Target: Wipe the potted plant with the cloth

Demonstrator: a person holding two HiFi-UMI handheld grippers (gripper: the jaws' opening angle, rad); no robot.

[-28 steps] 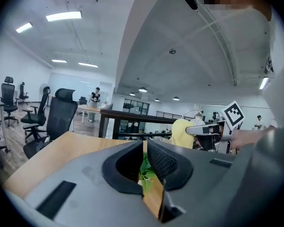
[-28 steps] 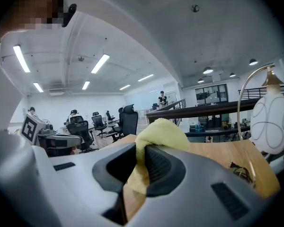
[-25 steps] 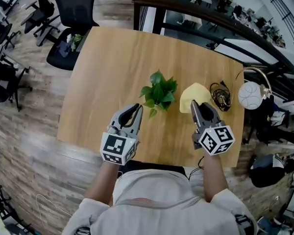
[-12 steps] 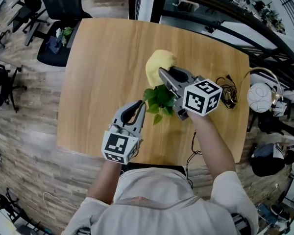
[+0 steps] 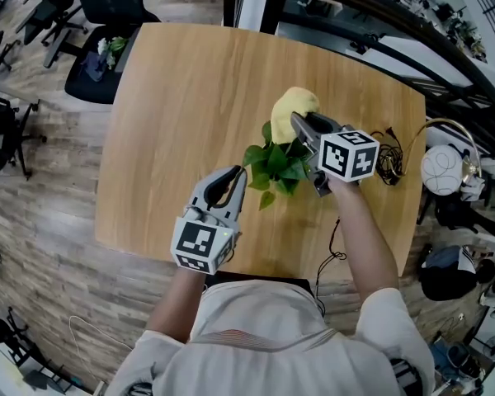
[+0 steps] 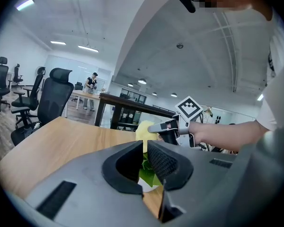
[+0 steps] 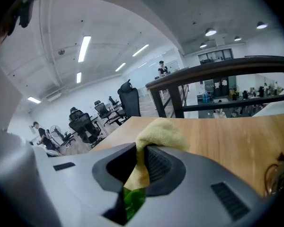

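- We see the right hand-held gripper point(image 5: 299, 122) clamping the yellow cloth point(image 5: 291, 102) just beyond the potted plant point(image 5: 276, 162), mid-worktop point(image 5: 173, 97).
- Left hand-held gripper point(image 5: 233, 176) sits near it, jaws narrow, empty.
- Cables point(image 5: 389, 157) lie rightward; from above, leaves hide the pot.

Bright, even ceiling light — strong fisheye warp, dark vignetted corners

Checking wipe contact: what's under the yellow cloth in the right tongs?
Green leaves of the small potted plant show directly below the yellow cloth, which is clamped in the right tongs. Whether they touch is hidden by the cloth and tongs.
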